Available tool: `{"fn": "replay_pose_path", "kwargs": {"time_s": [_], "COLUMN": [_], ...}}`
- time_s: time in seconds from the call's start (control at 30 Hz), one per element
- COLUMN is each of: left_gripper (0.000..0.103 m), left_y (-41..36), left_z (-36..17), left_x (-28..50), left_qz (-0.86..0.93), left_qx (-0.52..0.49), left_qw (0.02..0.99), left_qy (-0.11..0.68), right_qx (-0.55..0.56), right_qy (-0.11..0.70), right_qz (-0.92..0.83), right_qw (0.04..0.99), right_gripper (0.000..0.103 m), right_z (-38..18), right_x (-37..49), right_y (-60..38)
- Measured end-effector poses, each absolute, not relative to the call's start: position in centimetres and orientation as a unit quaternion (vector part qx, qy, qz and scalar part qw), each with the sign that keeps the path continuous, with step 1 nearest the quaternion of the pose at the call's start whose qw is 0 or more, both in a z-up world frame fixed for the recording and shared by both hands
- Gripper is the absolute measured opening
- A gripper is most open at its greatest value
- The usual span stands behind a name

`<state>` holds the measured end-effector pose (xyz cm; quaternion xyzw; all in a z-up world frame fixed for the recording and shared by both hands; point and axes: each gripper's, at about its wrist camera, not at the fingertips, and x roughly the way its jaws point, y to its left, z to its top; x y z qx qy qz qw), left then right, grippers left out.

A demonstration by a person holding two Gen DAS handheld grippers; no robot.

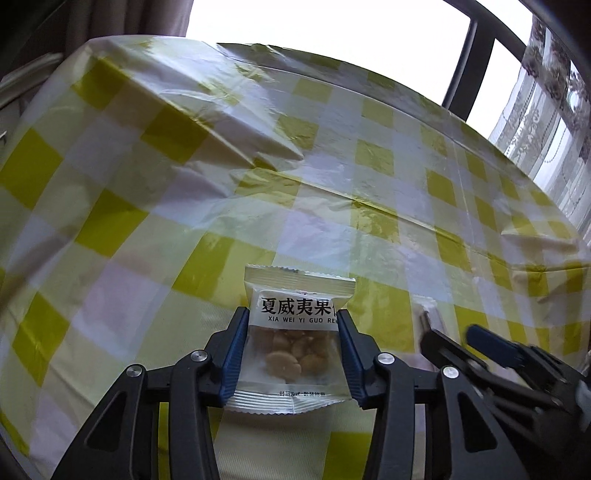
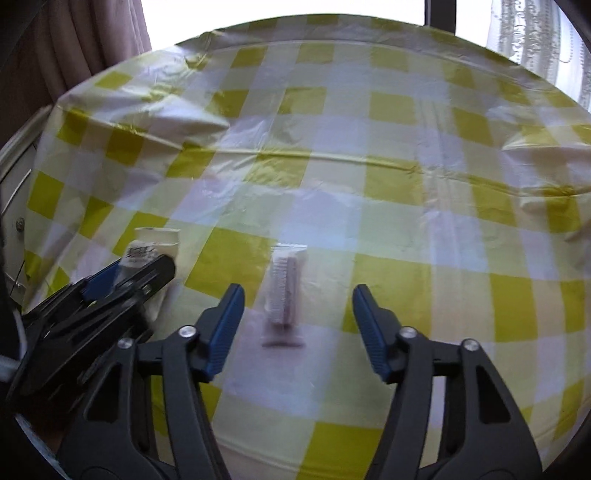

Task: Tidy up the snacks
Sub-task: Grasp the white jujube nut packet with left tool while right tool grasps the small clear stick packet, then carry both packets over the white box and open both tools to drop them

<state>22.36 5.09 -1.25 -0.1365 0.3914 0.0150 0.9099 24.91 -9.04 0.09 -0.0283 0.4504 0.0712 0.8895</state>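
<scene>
Left gripper (image 1: 291, 341) clamped on nut packet (image 1: 295, 332); right gripper (image 2: 298, 325) jaws apart around wafer packet (image 2: 283, 291) near tablecloth's (image 2: 388, 184) front edge. Should center, close squarely.

Blown-out window (image 1: 314, 18) backlight; tablecloth (image 2: 332, 184) glare; motion blur; fisheye edges.

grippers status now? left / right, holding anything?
Left gripper: closed on the nut snack packet.
Right gripper: open, holding nothing; a small wrapped snack lies on the tablecloth between its fingers.
</scene>
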Motion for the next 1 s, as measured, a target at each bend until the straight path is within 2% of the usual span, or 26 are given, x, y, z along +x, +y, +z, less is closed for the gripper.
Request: {"fn": "replay_pose_path", "kwargs": {"time_s": [0.03,0.1,0.2,0.57,1.0], "left_gripper": [0.047,0.047,0.047,0.046,0.047], "left_y": [5.3,5.5,5.4,3.9,-2.3], "left_z": [-1.3,-1.2,-1.2,-0.1,1.9], "left_x": [22.1,21.9,21.9,18.6,12.2], "left_qz": [0.014,0.013,0.015,-0.014,-0.087], "left_qx": [-0.143,-0.149,-0.150,-0.168,-0.159], "left_qw": [0.909,0.909,0.909,0.912,0.913], "left_qy": [0.390,0.389,0.389,0.374,0.367], "right_qx": [-0.031,-0.049,-0.059,-0.046,-0.012], "right_qy": [0.455,0.451,0.447,0.431,0.411], "right_qz": [0.071,0.060,0.060,0.029,-0.018], "right_qw": [0.887,0.889,0.891,0.901,0.911], "right_gripper": [0.052,0.037,0.021,0.019,0.019], "right_z": [-0.3,-0.6,-0.6,1.6,5.0], "right_x": [25.1,25.2,24.9,20.0,10.4], "right_y": [-9.0,-8.8,-8.9,-12.1,-18.4]}}
